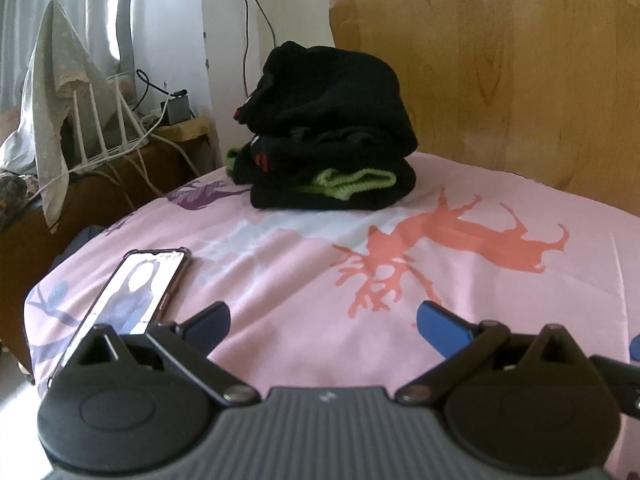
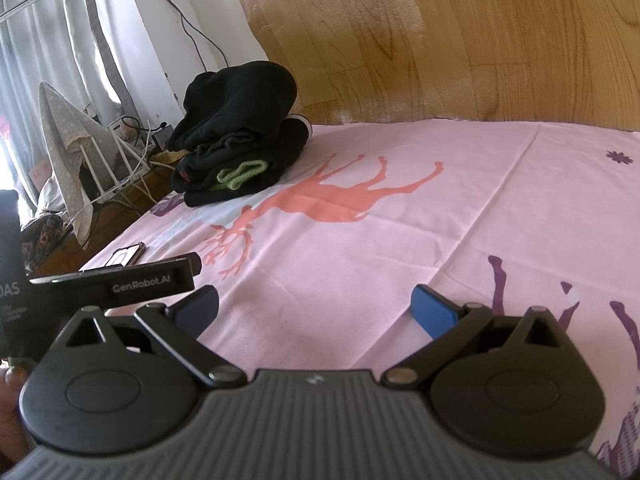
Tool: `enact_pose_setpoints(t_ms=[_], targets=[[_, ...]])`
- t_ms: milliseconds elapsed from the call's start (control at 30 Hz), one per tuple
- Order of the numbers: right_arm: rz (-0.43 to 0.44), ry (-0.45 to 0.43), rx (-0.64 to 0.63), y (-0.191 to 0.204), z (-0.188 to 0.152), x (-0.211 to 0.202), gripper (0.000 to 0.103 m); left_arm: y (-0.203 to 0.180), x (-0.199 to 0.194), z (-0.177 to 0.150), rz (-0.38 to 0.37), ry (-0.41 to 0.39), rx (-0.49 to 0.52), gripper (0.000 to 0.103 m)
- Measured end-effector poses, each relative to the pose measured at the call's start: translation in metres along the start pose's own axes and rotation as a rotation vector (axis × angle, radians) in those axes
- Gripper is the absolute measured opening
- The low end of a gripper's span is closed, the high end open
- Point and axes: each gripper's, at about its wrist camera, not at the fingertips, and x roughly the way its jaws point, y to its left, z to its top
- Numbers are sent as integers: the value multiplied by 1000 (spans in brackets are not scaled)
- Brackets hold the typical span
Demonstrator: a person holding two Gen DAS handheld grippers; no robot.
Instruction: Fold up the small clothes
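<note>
A stack of folded black knit clothes [image 1: 328, 132] [image 2: 240, 140] sits on the bed well ahead of my tools, left of centre from my right one. A lime-green ribbed cuff [image 1: 356, 182] [image 2: 242, 174] peeks from its lower layers; the top piece is rumpled.

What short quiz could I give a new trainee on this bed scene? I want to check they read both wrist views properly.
1. True or false: the left gripper is shut on a garment.
2. What lies on the pink sheet near the left gripper's left finger?
3. The pile of dark clothes sits: A) near the wooden headboard, B) between the right gripper fingers, C) on the floor.

Key: 1 false, both grippers are open and empty; 2 a phone; 3 A.
</note>
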Motion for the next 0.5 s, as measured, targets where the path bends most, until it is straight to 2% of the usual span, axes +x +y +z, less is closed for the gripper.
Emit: enact_pose_setpoints(t_ms=[200,500], targets=[[0,0,-1,0,0,0,103,-3,2,3,-23,81,-10,103],[5,3,-9,-1,1,0,103,0,4,4,-12,125,-38,103]])
